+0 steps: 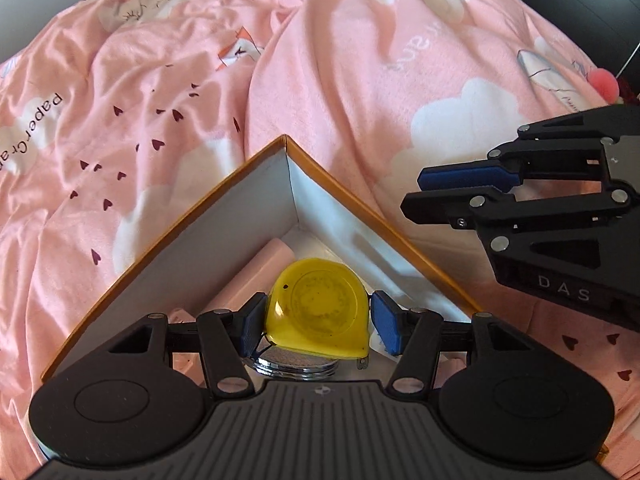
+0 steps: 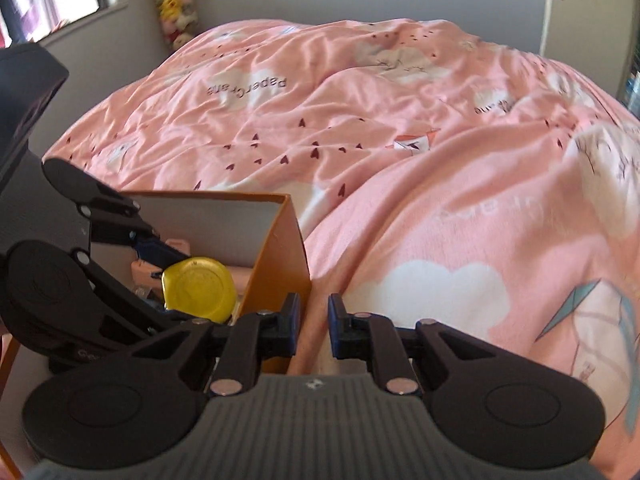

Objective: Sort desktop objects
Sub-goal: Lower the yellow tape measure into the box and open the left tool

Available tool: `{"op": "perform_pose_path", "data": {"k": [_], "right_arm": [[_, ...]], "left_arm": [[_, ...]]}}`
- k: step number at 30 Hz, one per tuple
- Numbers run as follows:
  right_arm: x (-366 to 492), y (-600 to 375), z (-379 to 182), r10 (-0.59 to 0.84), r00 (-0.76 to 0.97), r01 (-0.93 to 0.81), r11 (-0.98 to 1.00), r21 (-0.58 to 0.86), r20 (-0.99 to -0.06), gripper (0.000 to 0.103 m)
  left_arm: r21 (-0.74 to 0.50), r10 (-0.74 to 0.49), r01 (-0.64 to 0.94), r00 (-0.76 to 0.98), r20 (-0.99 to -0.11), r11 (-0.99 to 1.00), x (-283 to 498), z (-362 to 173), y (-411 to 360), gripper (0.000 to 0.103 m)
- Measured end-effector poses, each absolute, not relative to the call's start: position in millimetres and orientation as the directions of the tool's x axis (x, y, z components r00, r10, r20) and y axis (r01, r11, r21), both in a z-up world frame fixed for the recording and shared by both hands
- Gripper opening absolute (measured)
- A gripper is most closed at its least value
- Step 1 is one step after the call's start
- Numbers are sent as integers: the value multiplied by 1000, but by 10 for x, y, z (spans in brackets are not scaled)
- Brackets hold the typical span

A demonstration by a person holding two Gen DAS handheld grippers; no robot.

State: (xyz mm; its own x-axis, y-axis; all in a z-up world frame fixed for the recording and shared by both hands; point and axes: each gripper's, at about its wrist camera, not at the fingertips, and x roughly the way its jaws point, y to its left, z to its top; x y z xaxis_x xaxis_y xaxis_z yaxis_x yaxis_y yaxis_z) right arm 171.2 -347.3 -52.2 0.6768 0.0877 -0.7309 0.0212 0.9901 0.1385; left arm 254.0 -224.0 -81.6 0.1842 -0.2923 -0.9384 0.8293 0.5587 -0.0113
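The left gripper (image 1: 318,322) pinches a yellow tape measure (image 1: 318,316) over the open box (image 1: 180,232), which already holds pink items; release remains. Beside it, the right gripper (image 2: 314,330) is nearly closed and empty. The bedspread (image 2: 400,160) reads "PaperCrane".

My left gripper (image 1: 318,322) points steeply down, its blue pads (image 1: 254,322) spread wide and clamped on a yellow tape measure (image 1: 318,316). My right gripper (image 2: 314,326) angles downward beside it, jaws nearly together, empty.
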Motion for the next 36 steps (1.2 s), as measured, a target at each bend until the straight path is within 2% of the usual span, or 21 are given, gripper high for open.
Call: {"op": "perform_pose_path", "data": {"k": [8,23,36], "right_arm": [[1672,-3473,-779,12,715,222,944,244,-699,16],[1633,-3353,-796,-12,748,226,944,238,-664,18],[1337,-3169,-474,-131,769,289,944,157,-626,25]], "left_arm": [[7,-228,843,154,-961,537,2579,-1026,-2283,66],[38,-180,809,176,-968,586,2546,-1103,-2273,64],[119,-246,747,359,-900,654,2112,-568,-2010,64]]}}
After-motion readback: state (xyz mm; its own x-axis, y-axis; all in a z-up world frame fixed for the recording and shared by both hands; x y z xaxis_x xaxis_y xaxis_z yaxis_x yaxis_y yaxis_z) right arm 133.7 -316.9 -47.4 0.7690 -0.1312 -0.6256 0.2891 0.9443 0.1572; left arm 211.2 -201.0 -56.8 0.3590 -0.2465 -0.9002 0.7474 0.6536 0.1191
